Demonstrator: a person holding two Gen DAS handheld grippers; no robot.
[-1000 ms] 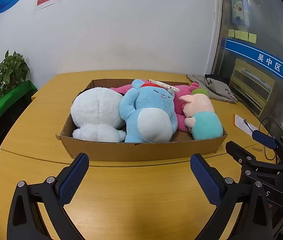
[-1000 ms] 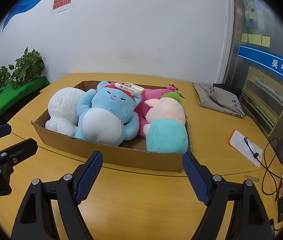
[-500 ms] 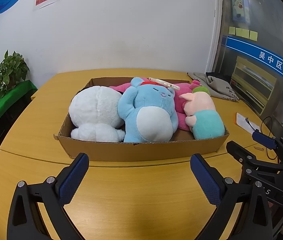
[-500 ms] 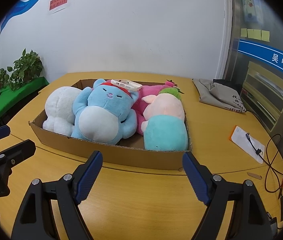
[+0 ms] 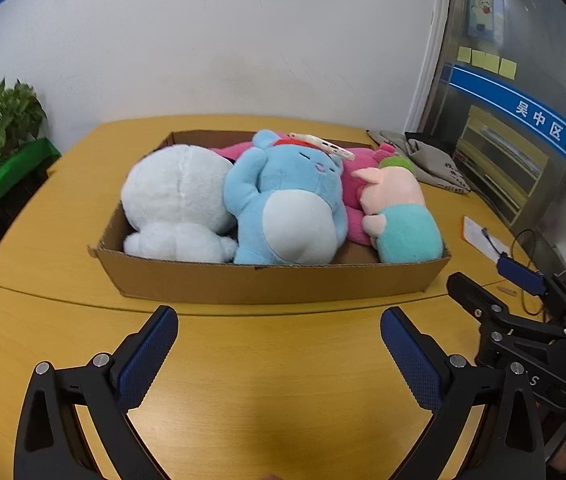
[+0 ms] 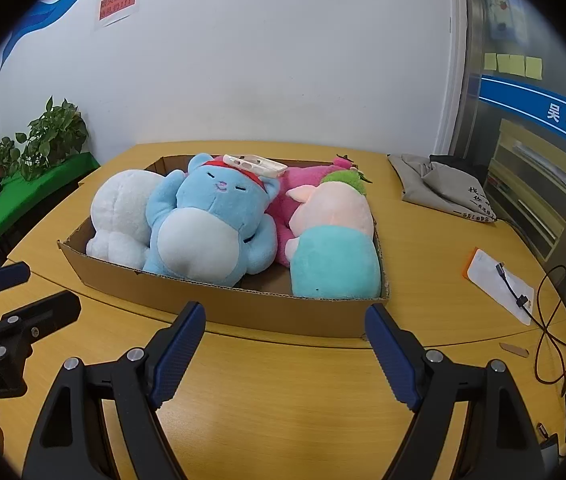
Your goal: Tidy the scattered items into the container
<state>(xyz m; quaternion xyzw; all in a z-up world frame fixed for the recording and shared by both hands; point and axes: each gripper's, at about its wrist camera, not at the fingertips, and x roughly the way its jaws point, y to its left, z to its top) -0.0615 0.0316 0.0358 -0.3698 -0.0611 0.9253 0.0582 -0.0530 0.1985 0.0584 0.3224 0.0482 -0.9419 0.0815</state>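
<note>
While both tongs hang spread, empty — L (image 5: 279,344), R (image 6: 285,342) | cardboard box (image 5: 267,282) mid-bench (image 5: 243,392) — packed w/ white (image 5: 179,200), blue (image 5: 287,204), pink, pig plushes (image 5: 399,216).

Matt corrugated cardboard box (image 5: 267,284) — fuzzy plush toys (image 5: 287,200) — smooth wooden table (image 5: 275,380)

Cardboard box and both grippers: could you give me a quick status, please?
Left gripper open, empty. Right gripper open, empty. Cardboard box holds four plush toys. Nothing in the way.
</note>
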